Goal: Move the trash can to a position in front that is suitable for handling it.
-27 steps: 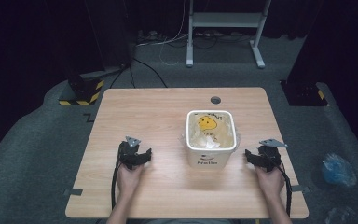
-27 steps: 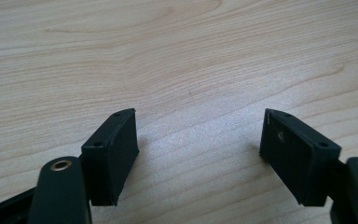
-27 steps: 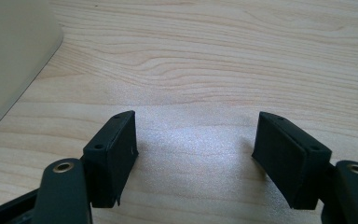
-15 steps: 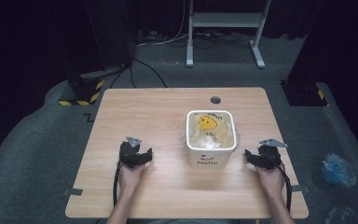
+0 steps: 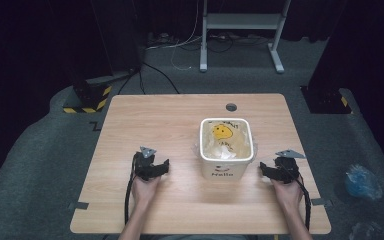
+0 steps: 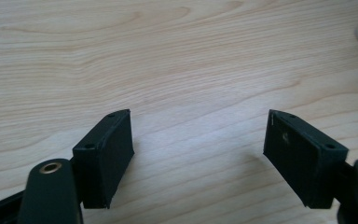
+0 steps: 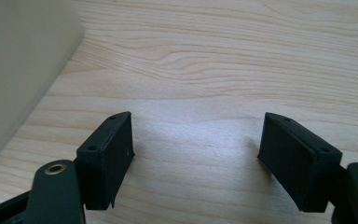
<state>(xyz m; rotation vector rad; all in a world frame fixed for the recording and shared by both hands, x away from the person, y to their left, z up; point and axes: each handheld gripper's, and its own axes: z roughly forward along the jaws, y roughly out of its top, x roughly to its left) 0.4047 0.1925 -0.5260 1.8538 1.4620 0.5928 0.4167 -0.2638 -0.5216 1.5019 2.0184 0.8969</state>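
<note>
A white square bin (image 5: 226, 148) lined with a clear plastic bag stands on the wooden table (image 5: 170, 120); a yellow smiley face shows inside it and "Hello" is printed on its front. My left gripper (image 5: 164, 167) rests on the table to the bin's left, open, with bare wood between its jaws (image 6: 198, 140). To the right of the bin my right gripper (image 5: 264, 170) sits low on the table, also open and holding nothing (image 7: 196, 140). The bin's wall (image 7: 18, 70) shows at the left of the right gripper view.
A round cable hole (image 5: 231, 107) is set in the table near its far edge. On the dark carpet stand a metal stand (image 5: 240, 30) beyond the table and a yellow-black striped base (image 5: 87, 100) at the far left. A crumpled blue bag (image 5: 360, 180) lies on the floor at the right.
</note>
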